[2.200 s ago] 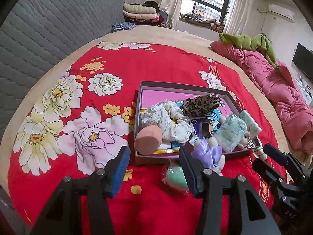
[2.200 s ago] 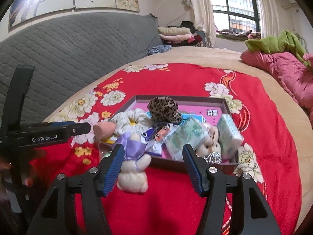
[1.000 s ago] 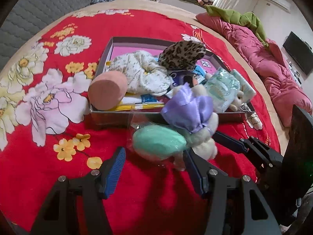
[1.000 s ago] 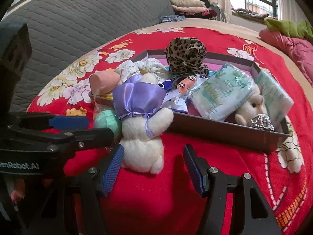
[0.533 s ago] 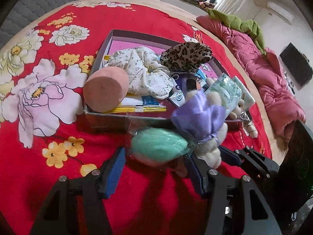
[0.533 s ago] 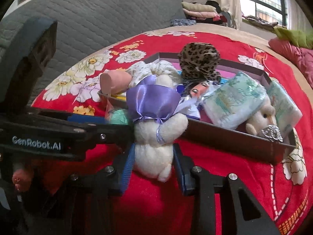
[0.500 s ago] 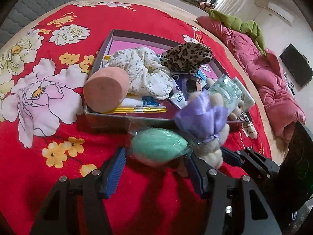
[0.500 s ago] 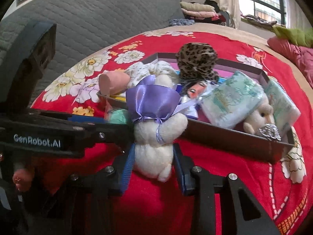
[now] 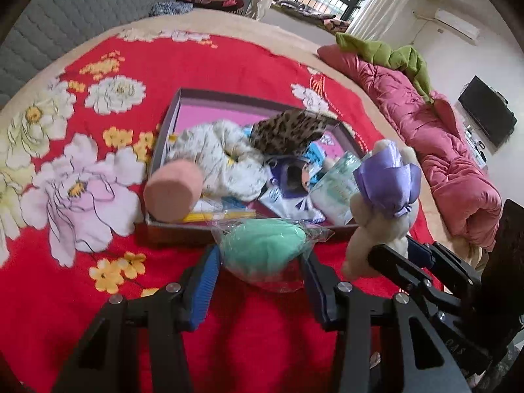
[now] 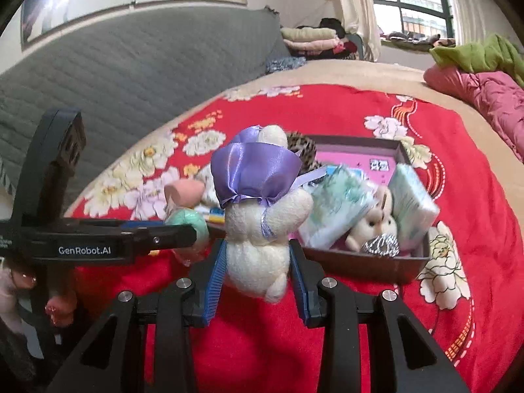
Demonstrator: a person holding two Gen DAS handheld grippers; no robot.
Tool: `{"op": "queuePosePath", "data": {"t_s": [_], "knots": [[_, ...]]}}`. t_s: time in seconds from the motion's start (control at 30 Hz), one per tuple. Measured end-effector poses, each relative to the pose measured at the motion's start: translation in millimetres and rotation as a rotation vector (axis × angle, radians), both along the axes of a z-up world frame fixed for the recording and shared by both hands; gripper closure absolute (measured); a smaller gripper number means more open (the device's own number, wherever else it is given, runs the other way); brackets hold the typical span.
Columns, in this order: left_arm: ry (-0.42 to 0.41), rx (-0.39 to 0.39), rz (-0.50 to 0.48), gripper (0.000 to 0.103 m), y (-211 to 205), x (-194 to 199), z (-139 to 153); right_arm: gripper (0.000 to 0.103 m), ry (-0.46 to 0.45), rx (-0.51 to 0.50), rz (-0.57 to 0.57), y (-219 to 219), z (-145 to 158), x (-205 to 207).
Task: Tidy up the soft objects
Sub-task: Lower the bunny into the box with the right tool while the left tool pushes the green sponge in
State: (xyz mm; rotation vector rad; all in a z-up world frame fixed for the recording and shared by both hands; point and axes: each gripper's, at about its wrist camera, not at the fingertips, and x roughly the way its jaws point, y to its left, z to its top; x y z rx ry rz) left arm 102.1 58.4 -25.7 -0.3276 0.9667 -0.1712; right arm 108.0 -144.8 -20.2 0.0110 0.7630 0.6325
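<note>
We've got one item per gripper, both clear of the red bedspread.

L gripper: jaws have just been closing, now pinching the wrapped mint-green sponge at its sides, probably so the slippery film can't slide. It hangs just before the box near wall.

R gripper: clamped on the plush bear low on the body, so purple satin cap stays free and upright.

Box is already crowded w/ scrunchies, tissue packs, pink sponge. We judge both are headed in; free pink floor is at the back.
</note>
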Motion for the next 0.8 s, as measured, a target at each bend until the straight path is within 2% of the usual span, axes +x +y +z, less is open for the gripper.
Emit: {"op": "queuePosePath", "data": {"t_s": [0.3, 0.8], "knots": [[-0.052, 0.016, 0.011, 0.054, -1, -5, 20, 0.065, -0.022, 0.014, -0.006, -4, 10, -4], [-0.151, 0.072, 0.074, 0.054, 6, 4, 57, 0.065, -0.093, 0.092, -0.100, -31, 50, 8]]}}
